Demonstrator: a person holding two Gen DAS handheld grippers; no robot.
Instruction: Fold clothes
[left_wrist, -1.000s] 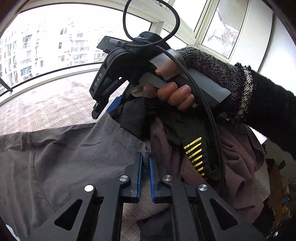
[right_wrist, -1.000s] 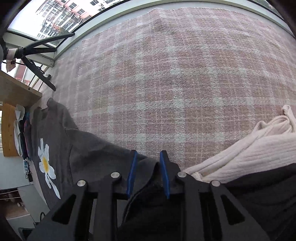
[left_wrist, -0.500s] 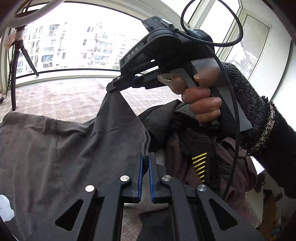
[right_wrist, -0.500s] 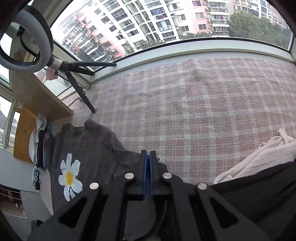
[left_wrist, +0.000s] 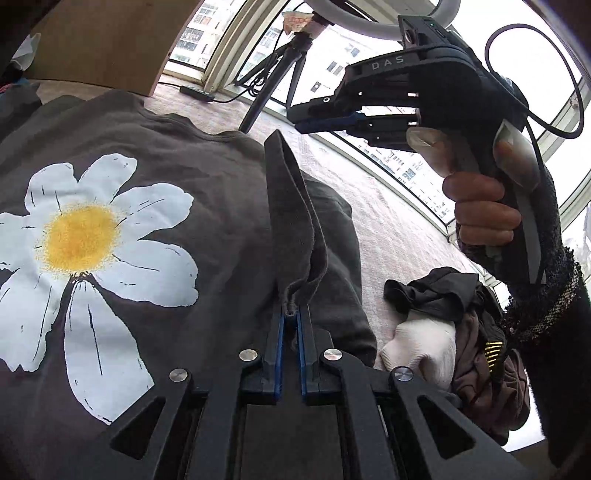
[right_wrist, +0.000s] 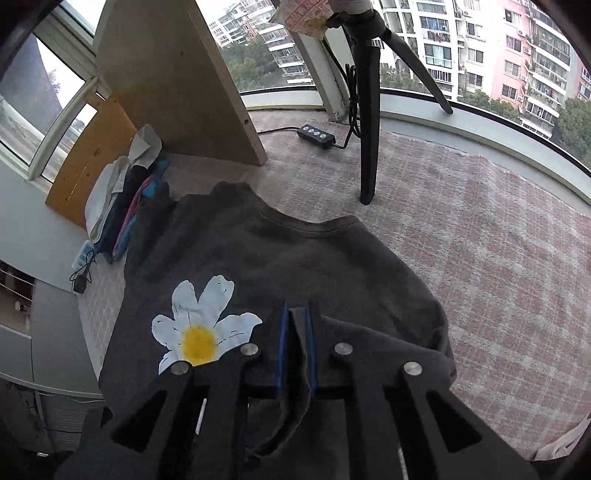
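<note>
A dark grey cotton T-shirt (right_wrist: 314, 258) printed with one white daisy with a yellow centre (left_wrist: 85, 240) is spread on the pink-and-white checked cloth (right_wrist: 498, 258) that covers the work surface, its neckline turned toward the window. A strip of its edge is pinched between the narrowed blue-padded jaws of the left gripper (left_wrist: 290, 321), the fabric standing up in a ridge ahead of them, presumably so that this side can be carried over the body of the shirt. A fold of the same shirt is clamped in the near-closed jaws of the right gripper (right_wrist: 295, 325), which is held by a hand (left_wrist: 480, 218) above the cloth, apparently to keep the lifted edge taut between two grips. Two grippers and one shirt are thus engaged. Unfolded garments (left_wrist: 454, 332) lie heaped to the right, and a stack of folded clothes (right_wrist: 125, 199) lies beside one wooden board (right_wrist: 173, 74). One tripod (right_wrist: 369, 110) and one black power strip (right_wrist: 317, 134) stand by the window.
</note>
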